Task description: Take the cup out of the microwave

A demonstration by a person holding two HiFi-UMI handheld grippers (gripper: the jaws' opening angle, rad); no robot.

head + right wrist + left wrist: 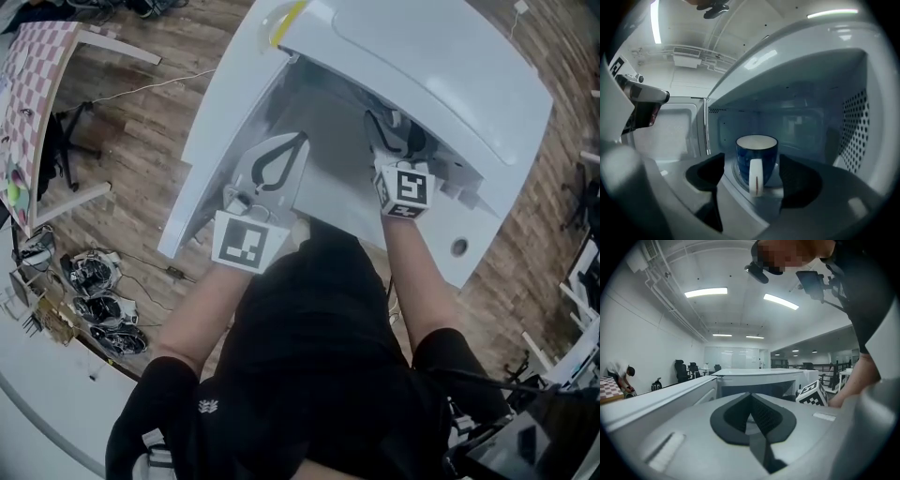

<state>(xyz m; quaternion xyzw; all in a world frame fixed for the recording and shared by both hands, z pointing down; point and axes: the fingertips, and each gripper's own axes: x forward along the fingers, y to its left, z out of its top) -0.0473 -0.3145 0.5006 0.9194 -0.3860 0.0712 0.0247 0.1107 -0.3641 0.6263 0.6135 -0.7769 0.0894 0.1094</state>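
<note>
Your right tongs (751,161) stand open and point into the microwave (862,122). The blue cup (746,157) stands upright inside, just ahead of the tips and centred in the gap. Neither pad (710,171) touches it. Its white handle (756,178) faces back toward the tongs. Your left tongs (751,395) are closed, tips together, with nothing between them. They sit beside the right tongs, with the open door (220,122) on their left.

cup (743,159) and tips of right tongs (751,162) out of sight under microwave (441,84) roof, head view
</note>
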